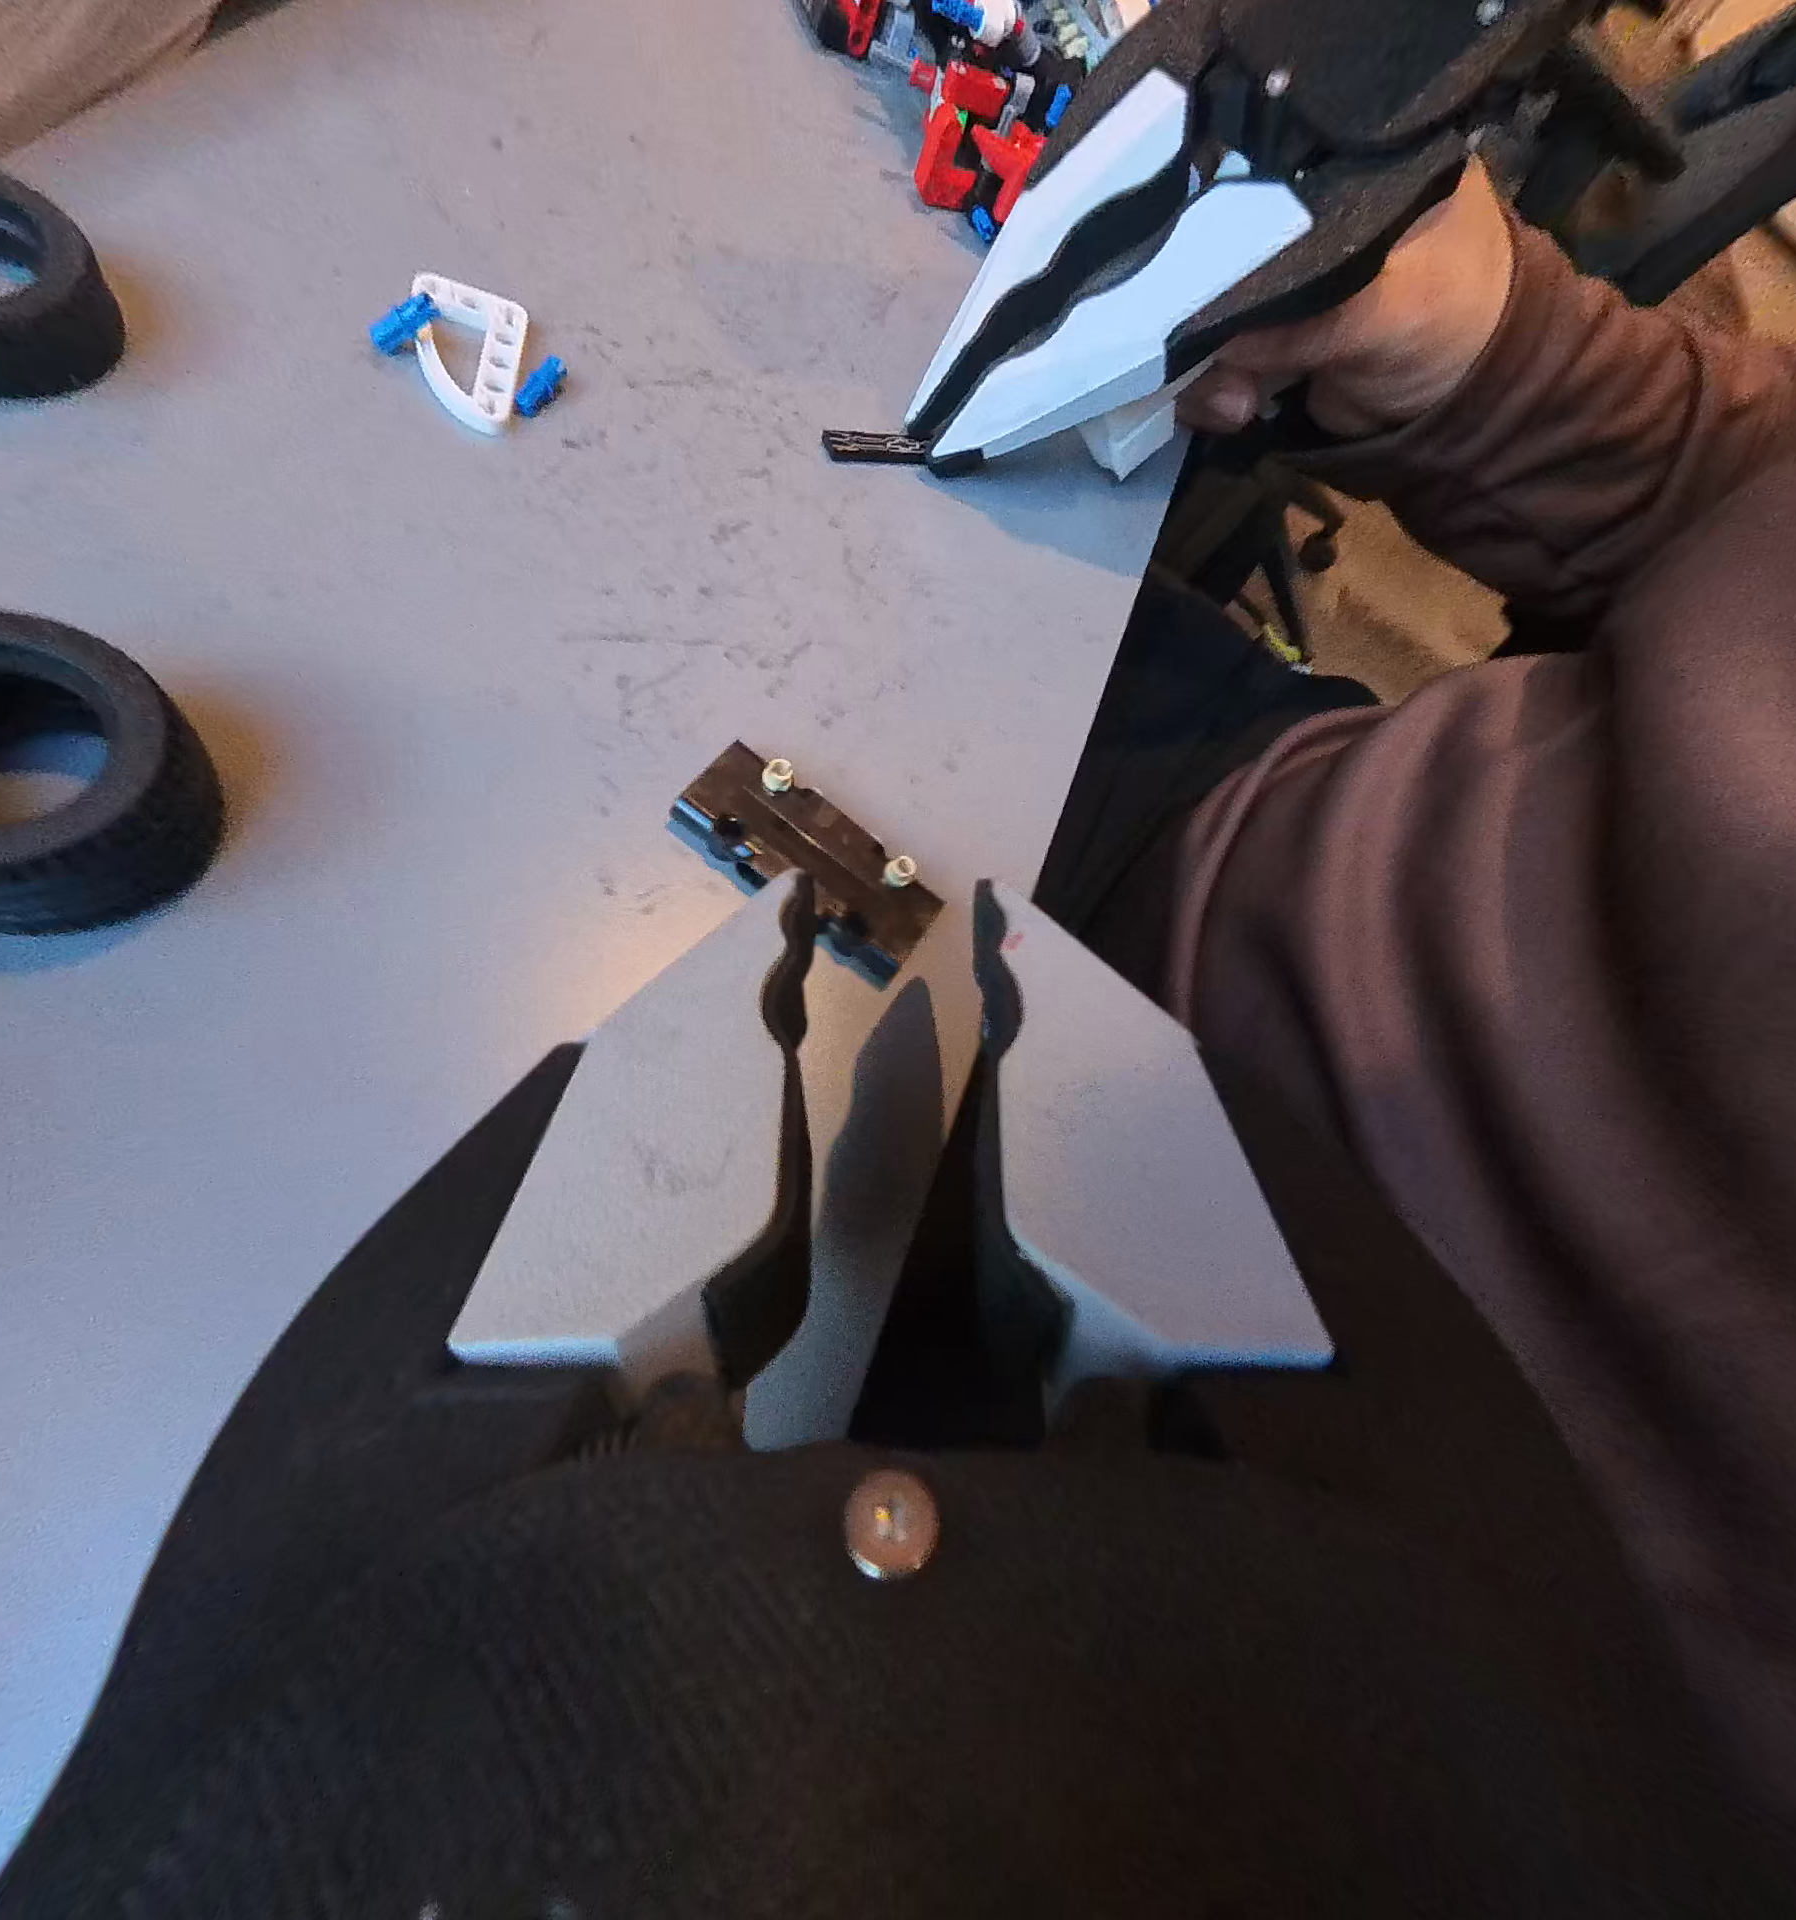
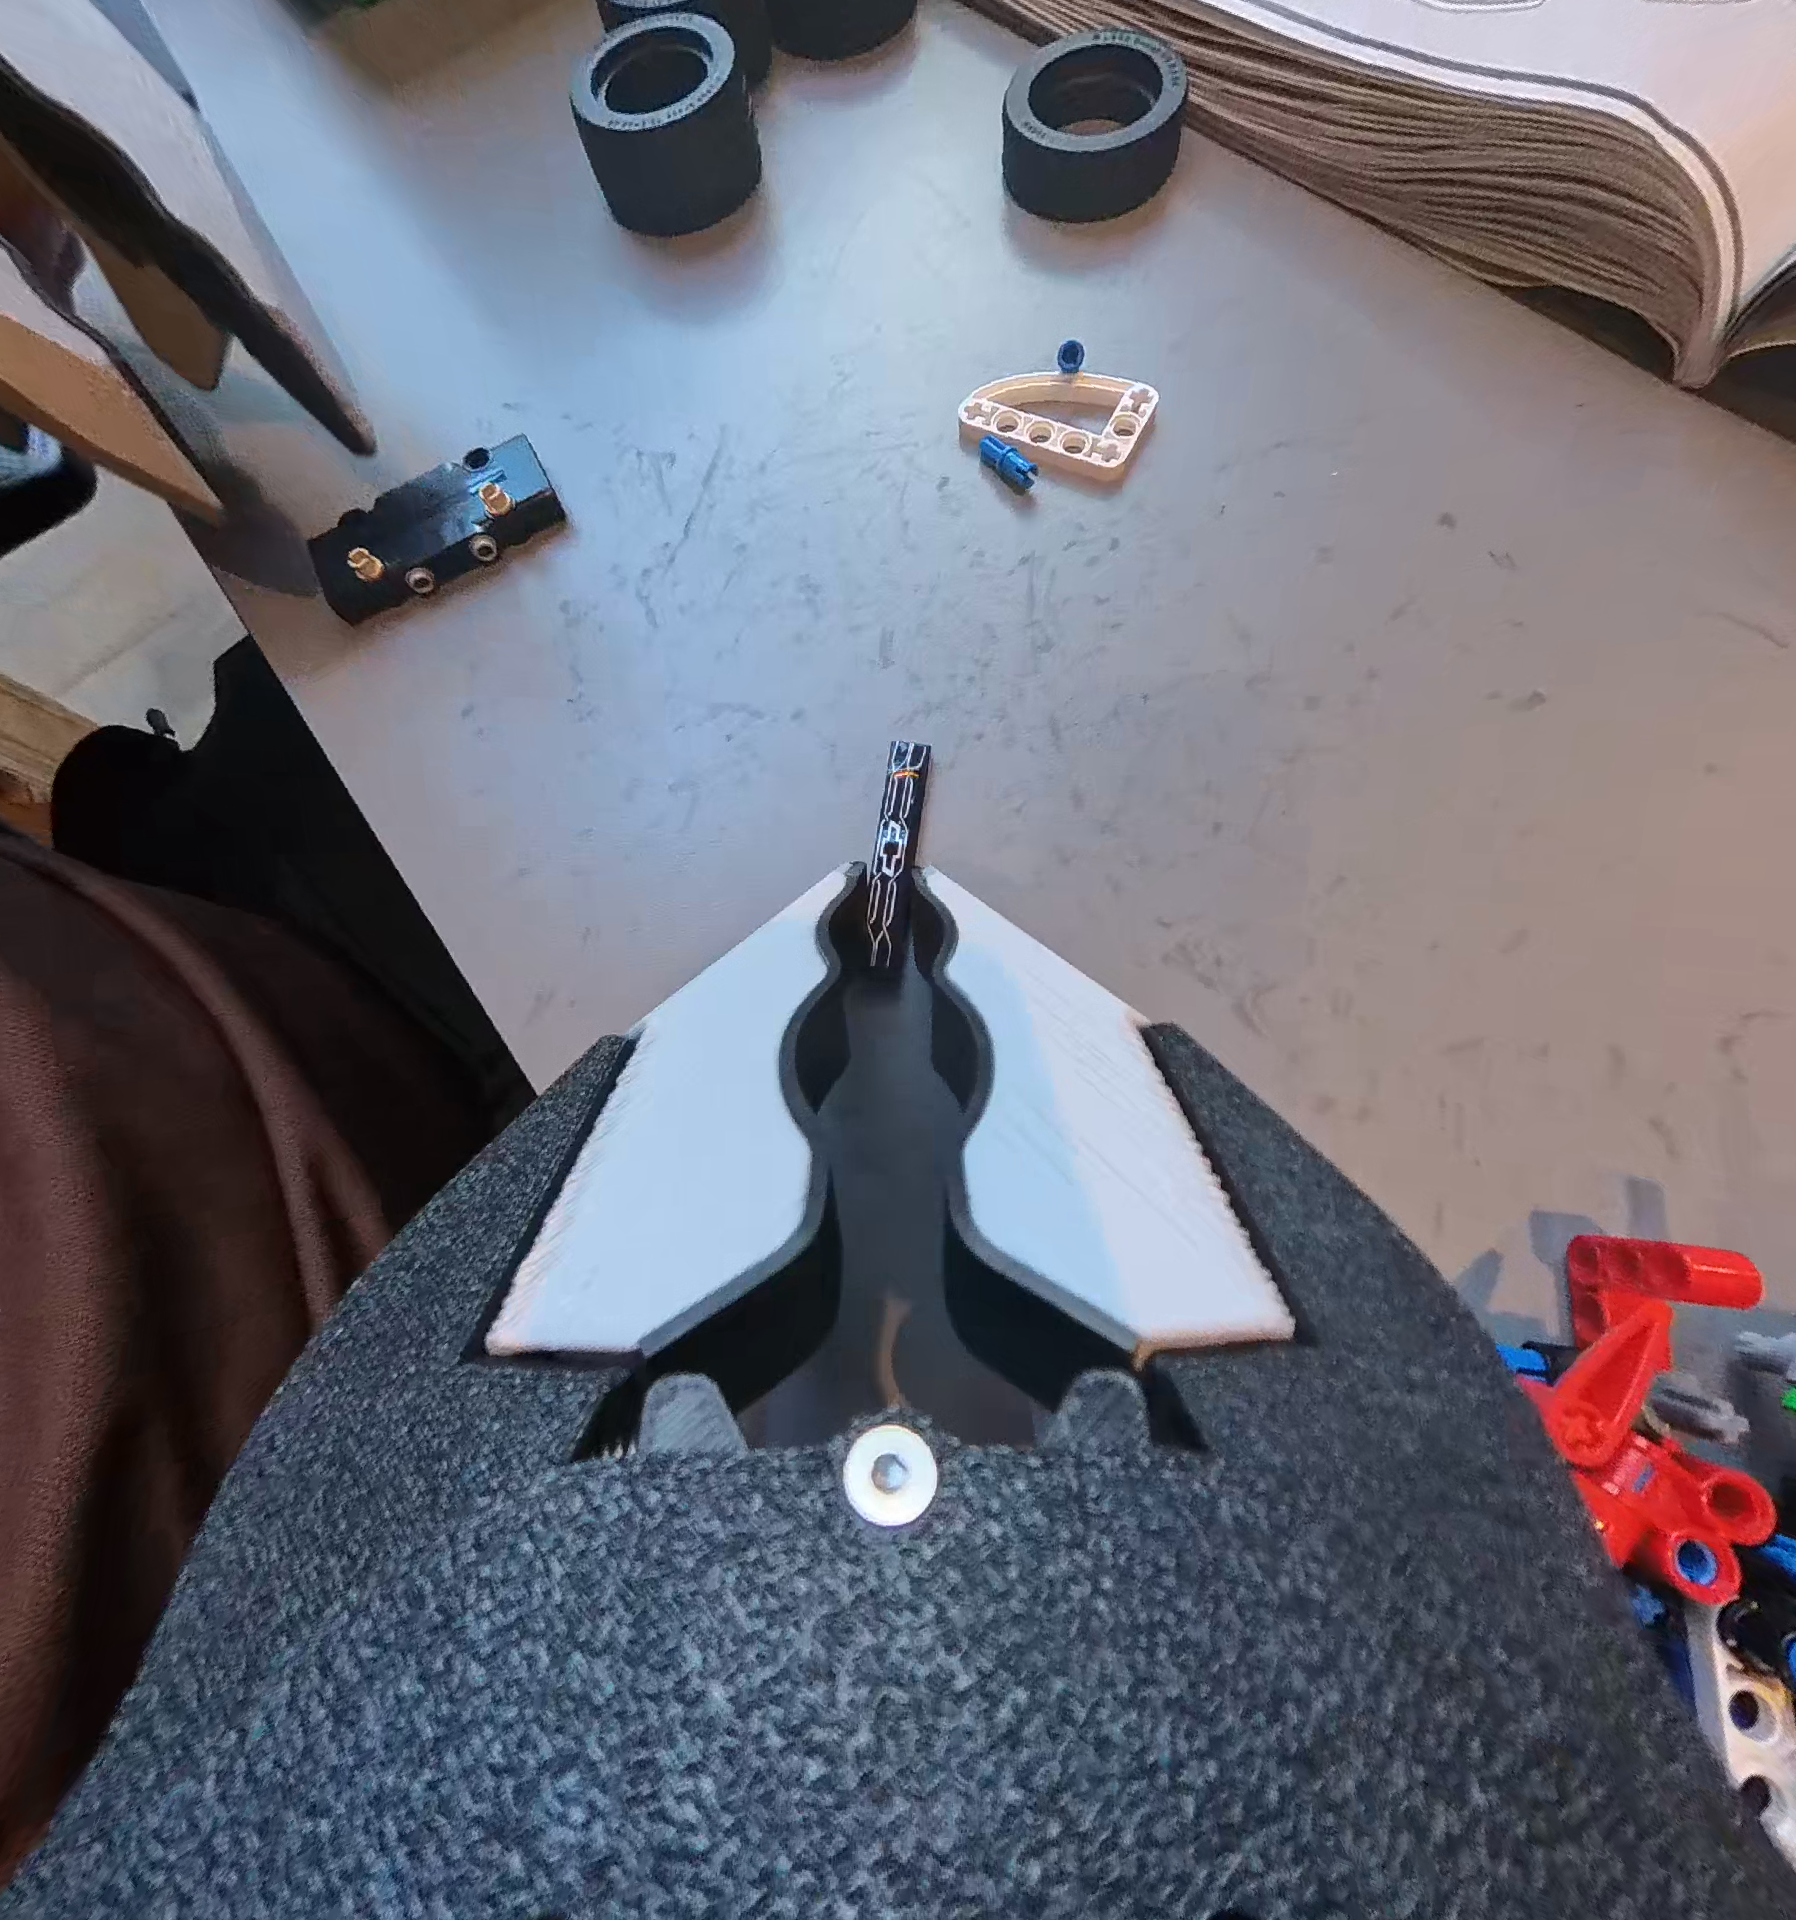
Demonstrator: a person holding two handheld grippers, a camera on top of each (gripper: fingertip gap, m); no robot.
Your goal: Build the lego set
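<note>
Black printed strip (image 2: pixel 899 857) clamped between the jaws of the right gripper (image 2: pixel 886 883), tip pointing forward, low over the counter (image 2: pixel 1289 779); not yet fitted to anything. Black block with tan pins (image 2: pixel 437 530) lying loose left of the strip, just beside the counter's near edge, directly ahead of the left gripper (image 1: pixel 889 894); jaws of that gripper apart and empty, tips at the block's near end, contact not confirmable. White curved frame (image 2: pixel 1065 421) beyond the strip, flat and unattached, with blue pins (image 2: pixel 1008 457) beside it. Black tyres (image 2: pixel 670 120) farther beyond, standing loose, unmounted. Open instruction booklet (image 2: pixel 1496 156) beyond and right of the strip. Red partial assembly (image 2: pixel 1642 1455) right of the strip, among mixed loose parts. Judged status: sub-assembly stage, most of the build outstanding. Clearance: bare counter between strip, block and frame, ample for a joining move. Caution: block near the edge, so push inward only.
</note>
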